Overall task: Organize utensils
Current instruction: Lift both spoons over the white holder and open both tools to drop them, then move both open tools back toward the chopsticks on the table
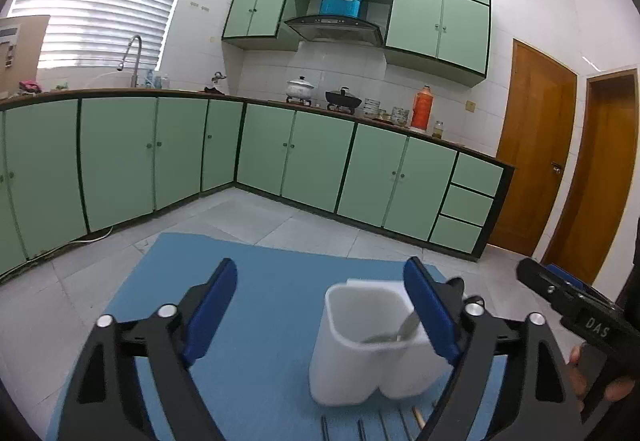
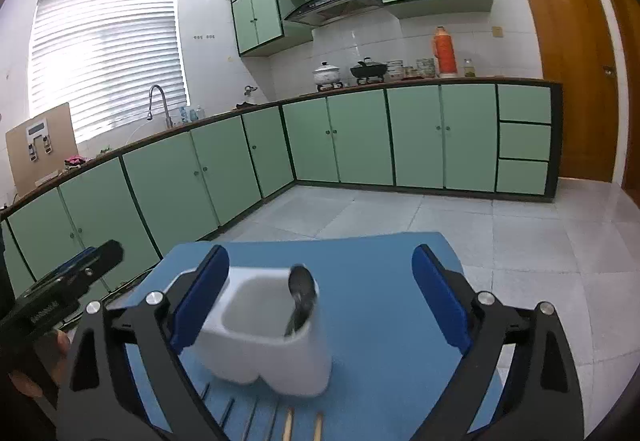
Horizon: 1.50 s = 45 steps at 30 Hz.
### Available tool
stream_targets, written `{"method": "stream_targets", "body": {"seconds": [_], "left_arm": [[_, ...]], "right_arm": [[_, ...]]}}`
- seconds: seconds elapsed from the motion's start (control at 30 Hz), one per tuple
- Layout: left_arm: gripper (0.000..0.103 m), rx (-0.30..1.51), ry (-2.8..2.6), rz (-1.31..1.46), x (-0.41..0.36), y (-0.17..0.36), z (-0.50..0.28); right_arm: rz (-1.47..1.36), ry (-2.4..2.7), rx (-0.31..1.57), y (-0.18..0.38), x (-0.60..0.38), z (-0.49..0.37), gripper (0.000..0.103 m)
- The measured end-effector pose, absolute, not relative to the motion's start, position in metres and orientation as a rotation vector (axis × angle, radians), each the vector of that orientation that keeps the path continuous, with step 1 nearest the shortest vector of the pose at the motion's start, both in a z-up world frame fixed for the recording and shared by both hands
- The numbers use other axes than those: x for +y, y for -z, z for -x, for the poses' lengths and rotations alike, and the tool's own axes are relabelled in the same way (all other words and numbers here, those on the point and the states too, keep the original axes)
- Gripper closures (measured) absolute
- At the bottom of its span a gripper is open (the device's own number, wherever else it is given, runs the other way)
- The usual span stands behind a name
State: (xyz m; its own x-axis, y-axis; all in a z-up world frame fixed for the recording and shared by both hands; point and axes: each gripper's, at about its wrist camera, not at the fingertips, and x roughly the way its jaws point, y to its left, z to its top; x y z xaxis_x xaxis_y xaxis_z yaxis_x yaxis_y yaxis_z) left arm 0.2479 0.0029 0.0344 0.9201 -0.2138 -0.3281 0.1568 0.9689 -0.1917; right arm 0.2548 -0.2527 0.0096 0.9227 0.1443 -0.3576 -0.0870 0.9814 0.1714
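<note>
the white holder (image 2: 264, 337) stands upright on the blue surface (image 2: 380, 321) with a spoon (image 2: 302, 297) leaning at its 3 o'clock side, chopsticks (image 2: 304, 427) at 6 o'clock probably awaiting pickup, both the left hand-held gripper (image 1: 320, 321) and right hand-held gripper (image 2: 320, 305) spread wide and empty.

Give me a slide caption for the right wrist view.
Open right gripper above a white holder with a spoon in it, on a blue mat.

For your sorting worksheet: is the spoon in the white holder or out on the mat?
In. The spoon stands in the white holder, its bowl sticking up above the rim.
</note>
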Motion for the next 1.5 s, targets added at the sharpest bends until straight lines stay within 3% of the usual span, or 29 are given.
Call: {"method": "stream_targets", "body": {"seconds": [0.33,1.1,1.17,1.23,1.5], "left_arm": [[0.007,0.376,0.16,0.092,0.015,-0.015,-0.173],[0.007,0.455,0.126,-0.005,0.008,0.057,-0.049],[0.007,0.465,0.125,0.0,0.009,0.062,-0.046],[0.007,0.471,0.126,0.006,0.009,0.066,-0.04],[0.007,0.479,0.129,0.0,0.007,0.078,-0.025]], "right_arm": [[-0.124,-0.113,0.424,0.02,-0.26,-0.173,0.006],[-0.043,-0.013,0.494,0.114,-0.233,-0.038,0.007],[-0.019,0.001,0.486,0.119,-0.229,-0.032,0.01],[-0.013,-0.005,0.495,0.123,-0.226,-0.028,0.023],[-0.042,-0.003,0.51,0.142,-0.225,-0.01,0.039]]}}
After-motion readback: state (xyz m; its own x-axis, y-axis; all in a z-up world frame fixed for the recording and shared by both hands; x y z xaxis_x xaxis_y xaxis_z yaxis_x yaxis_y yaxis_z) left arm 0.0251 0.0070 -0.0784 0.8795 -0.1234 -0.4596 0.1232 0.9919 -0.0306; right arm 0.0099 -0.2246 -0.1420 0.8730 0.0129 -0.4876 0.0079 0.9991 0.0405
